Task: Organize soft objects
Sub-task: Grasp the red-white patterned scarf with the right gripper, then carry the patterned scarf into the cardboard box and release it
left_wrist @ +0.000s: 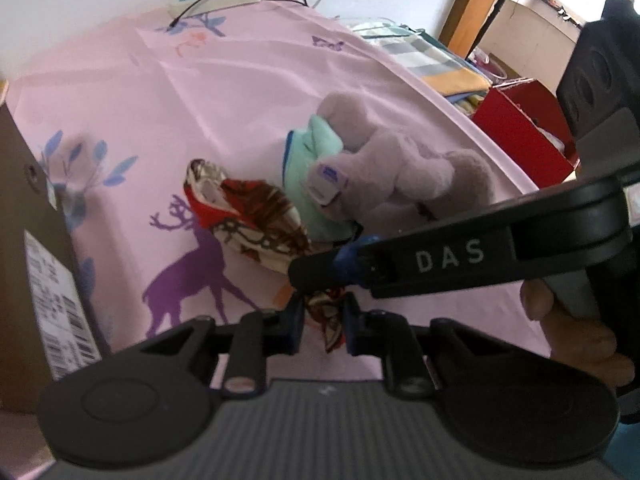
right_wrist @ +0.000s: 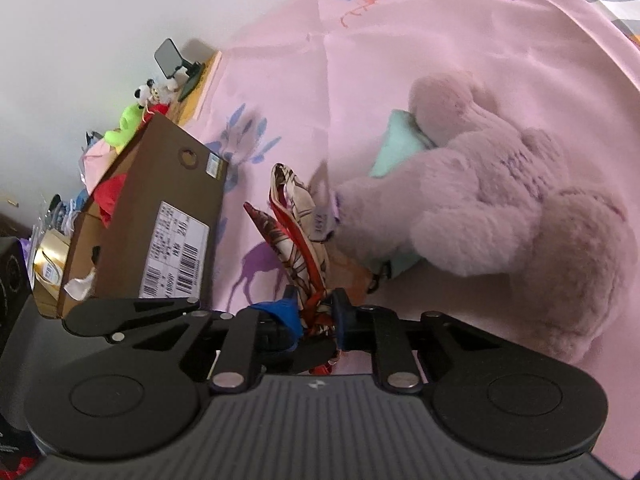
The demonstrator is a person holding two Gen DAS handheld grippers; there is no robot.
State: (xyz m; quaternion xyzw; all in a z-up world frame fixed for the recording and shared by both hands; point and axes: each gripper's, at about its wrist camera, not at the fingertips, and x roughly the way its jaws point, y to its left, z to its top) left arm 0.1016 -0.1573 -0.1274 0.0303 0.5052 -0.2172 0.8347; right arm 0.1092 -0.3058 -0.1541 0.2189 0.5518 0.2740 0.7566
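Pink bedsheet (left_wrist: 248, 92) w/ box (right_wrist: 160, 200) partly filled; both grippers, left (left_wrist: 320, 316) & right (right_wrist: 318, 312), pinched on scarf (left_wrist: 248, 220) beside plush toy (right_wrist: 500, 208) & mint cloth (left_wrist: 316, 148), so prob early, 3 items left.

Both grippers' fingers (left_wrist: 297, 316) (right_wrist: 343, 320) clamped together.

Pink printed sheet (left_wrist: 248, 92) carries patterned scarf (left_wrist: 256, 220), lilac plush toy (right_wrist: 500, 208), mint cloth (left_wrist: 316, 160), brown cardboard box (right_wrist: 160, 216)
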